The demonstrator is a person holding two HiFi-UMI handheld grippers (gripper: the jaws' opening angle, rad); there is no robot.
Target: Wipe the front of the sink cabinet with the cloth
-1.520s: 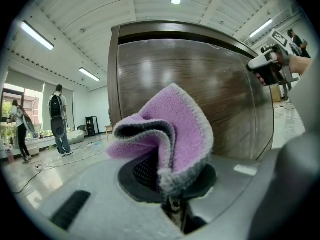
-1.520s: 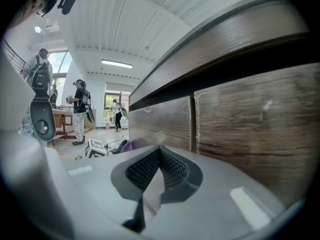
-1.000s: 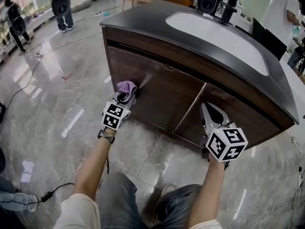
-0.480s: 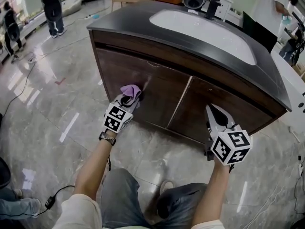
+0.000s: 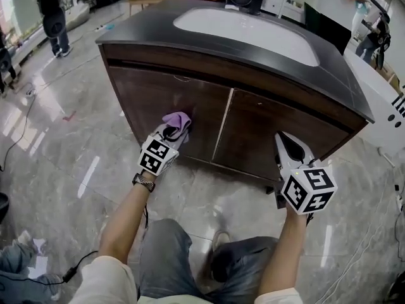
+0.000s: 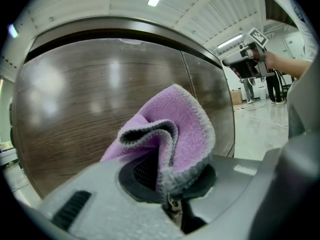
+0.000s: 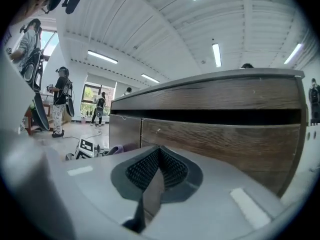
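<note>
Since a second ago the cloth (image 5: 179,120) has travelled right along the left door (image 5: 158,100) of the sink cabinet (image 5: 266,128) and now sits nearer the seam (image 5: 221,126) between the two doors, low on the panel. The right tongs (image 5: 285,143) have kept their place in front of the lower right door.

The cloth is lilac fleece with a grey edge, folded over itself into a soft bunch. The left tongs (image 5: 171,130) are pinching it at the fold, and the loose part stands up past the tips towards the dark wood-grain door; the head view suggests it meets the wood, though contact is hard to confirm. The right tongs are pressed together with nothing between them, pointing at the cabinet front, well apart from the left ones.

The cabinet carries a dark curved top (image 5: 126,33) with a white basin (image 5: 247,27) set in it. It stands on a glossy marbled floor (image 5: 57,163), where a cable (image 5: 25,128) trails at the left. A person (image 5: 50,8) stands at the far left, and another (image 5: 364,8) at the far right. The holder's knees (image 5: 190,258) are near, below the tongs.
</note>
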